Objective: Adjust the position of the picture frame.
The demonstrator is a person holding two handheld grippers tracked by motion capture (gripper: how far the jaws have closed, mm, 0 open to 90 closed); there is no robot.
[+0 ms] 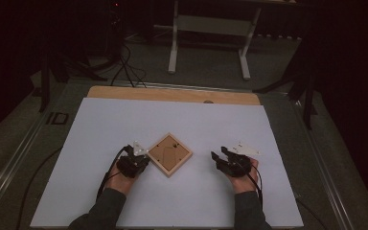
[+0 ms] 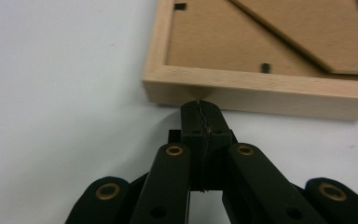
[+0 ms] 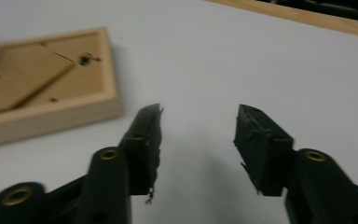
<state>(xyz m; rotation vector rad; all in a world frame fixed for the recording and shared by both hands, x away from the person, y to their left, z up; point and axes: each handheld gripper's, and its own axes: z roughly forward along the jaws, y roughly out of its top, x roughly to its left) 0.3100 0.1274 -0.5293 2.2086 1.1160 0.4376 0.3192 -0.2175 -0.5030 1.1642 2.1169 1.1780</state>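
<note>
The white table [image 1: 182, 120] is seen bearing a wooden picture frame [image 1: 169, 154] near its middle, face down, with the backing board showing. The frame's near edge is met by the left gripper [image 2: 200, 103], its 2 jaws pressed together on nothing, tips touching the wood. The right gripper [image 3: 198, 123] is held well apart from the frame, jaws spread and empty. A bracing or nudging step is judged in hand; next, a grip on the frame's rim by the right gripper would be called for.

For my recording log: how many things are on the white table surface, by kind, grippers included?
Wooden picture frame, back side up: 1
Black two-jaw grippers: 2, the left gripper and the right gripper
Total: 3
</note>
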